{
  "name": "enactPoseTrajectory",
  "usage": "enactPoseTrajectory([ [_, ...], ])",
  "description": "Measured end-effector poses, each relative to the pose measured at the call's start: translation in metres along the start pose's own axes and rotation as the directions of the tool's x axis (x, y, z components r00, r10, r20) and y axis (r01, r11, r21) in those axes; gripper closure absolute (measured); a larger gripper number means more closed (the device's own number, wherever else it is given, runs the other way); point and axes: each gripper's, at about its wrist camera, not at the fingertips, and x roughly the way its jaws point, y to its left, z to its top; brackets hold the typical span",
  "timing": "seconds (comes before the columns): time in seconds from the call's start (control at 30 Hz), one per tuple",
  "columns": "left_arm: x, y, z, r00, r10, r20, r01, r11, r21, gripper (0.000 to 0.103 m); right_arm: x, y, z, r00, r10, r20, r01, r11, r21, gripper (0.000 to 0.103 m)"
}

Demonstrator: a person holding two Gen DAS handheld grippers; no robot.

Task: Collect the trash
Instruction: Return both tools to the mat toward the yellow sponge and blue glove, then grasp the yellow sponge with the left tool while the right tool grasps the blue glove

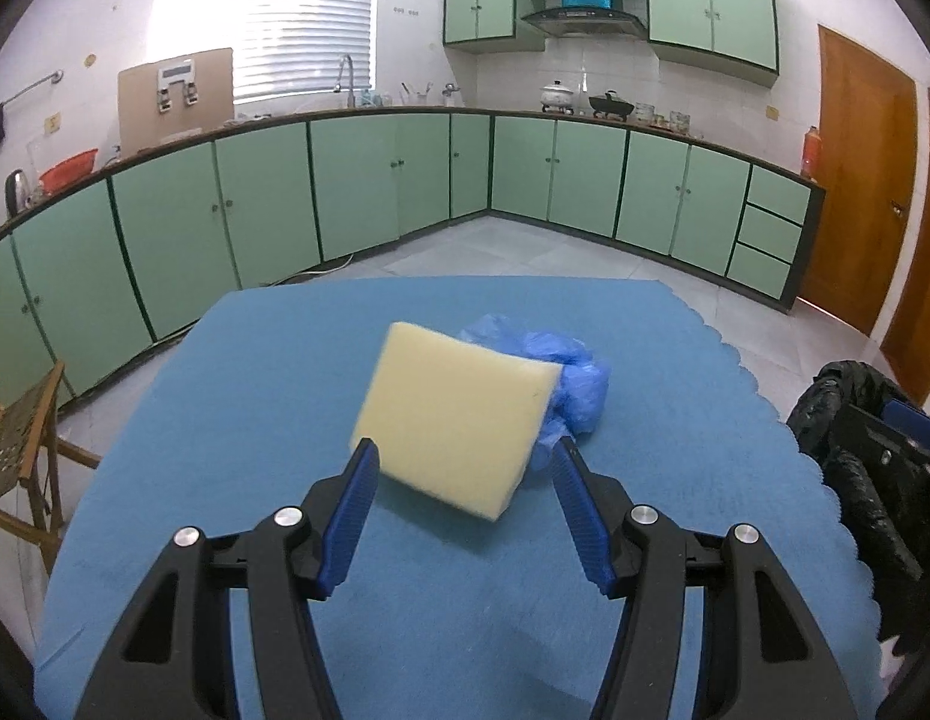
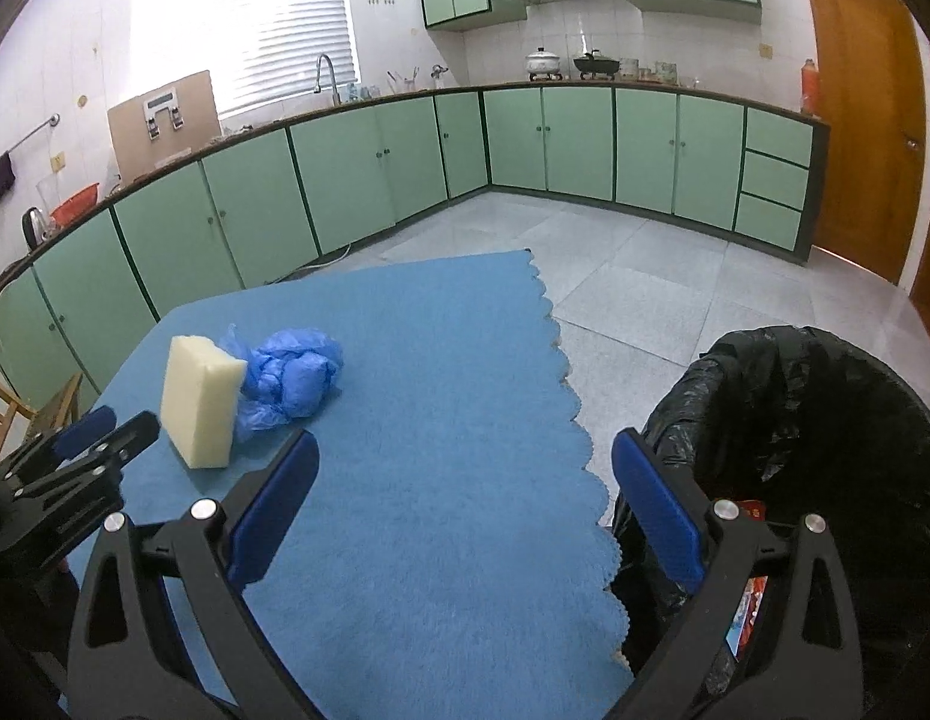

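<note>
Two tools are in view, both with their blue pads spread apart and nothing gripped. The left tool (image 1: 465,483) has its tips at the near lower edge of a pale yellow sponge (image 1: 459,420); whether the pads touch it is hard to say from its own camera, but the right wrist view shows the left tool just short of the sponge, with a sliver of cloth between them. Only one black arm and a blue pad of it show there; the rest is cut off by the picture's edge. The right tool (image 2: 465,480) hangs wide open over bare blue cloth, one pad above the worktop (image 2: 435,360), the other over the rim of a bin lined with a black bag (image 2: 795,420).

The sponge is a thick rectangular block, standing on a long edge and leaning a little, its surface slightly blurred in the left view. Right behind it, touching, lies a crumpled wad of thin blue plastic (image 2: 297,375), partly hidden by the sponge in the left view. Both sit toward the left side of the worktop, well apart from the bin, which stands on the floor beside the cloth's scalloped right edge. Inside the bin, something red and printed (image 2: 747,606) shows, mostly hidden by the tool's arm.
</note>
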Motion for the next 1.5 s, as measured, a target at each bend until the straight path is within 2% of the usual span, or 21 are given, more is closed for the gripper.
enactPoseTrajectory([
  [0.13,0.017,-0.012,0.004,1.000,-0.004,0.001,0.004,1.000,0.022,0.044,0.007,-0.005,-0.001,1.000,-0.003,-0.007,0.003,1.000,0.008,0.008],
  [0.27,0.030,-0.022,0.007,1.000,0.024,0.002,-0.024,0.999,0.041,0.045,0.012,-0.009,-0.002,1.000,-0.002,-0.014,0.002,1.000,0.010,0.008],
  [0.37,0.037,-0.025,0.007,0.999,0.048,0.003,-0.048,0.998,0.051,0.068,0.014,-0.010,-0.004,1.000,0.002,-0.021,-0.002,1.000,0.011,0.008],
  [0.4,0.039,-0.025,0.007,0.999,0.040,-0.001,-0.040,0.998,0.047,0.082,0.015,-0.010,-0.005,1.000,0.003,-0.023,-0.003,1.000,0.011,0.008],
  [0.63,0.025,-0.018,0.006,0.997,0.051,0.054,-0.052,0.998,0.025,0.093,0.015,-0.001,-0.004,0.999,0.023,-0.026,-0.023,1.000,0.006,0.008],
  [1.0,-0.004,0.026,0.000,0.990,0.113,0.088,-0.113,0.994,-0.011,0.098,0.042,0.042,0.010,0.995,0.094,-0.023,-0.094,0.996,0.000,0.008],
  [1.07,-0.006,0.033,-0.003,0.989,0.119,0.086,-0.118,0.993,-0.017,0.098,0.058,0.052,0.016,0.993,0.112,-0.040,-0.112,0.994,0.001,0.011],
  [1.13,-0.009,0.038,-0.005,0.988,0.127,0.086,-0.125,0.992,-0.026,0.098,0.070,0.061,0.020,0.991,0.122,-0.057,-0.123,0.992,-0.010,0.018],
  [1.4,-0.015,0.066,-0.016,0.985,0.156,0.070,-0.149,0.984,-0.097,0.098,0.110,0.102,0.028,0.983,0.147,-0.114,-0.155,0.986,-0.064,0.019],
  [1.5,-0.015,0.073,-0.019,0.984,0.166,0.064,-0.157,0.981,-0.116,0.098,0.122,0.113,0.026,0.978,0.142,-0.154,-0.156,0.984,-0.084,0.023],
])
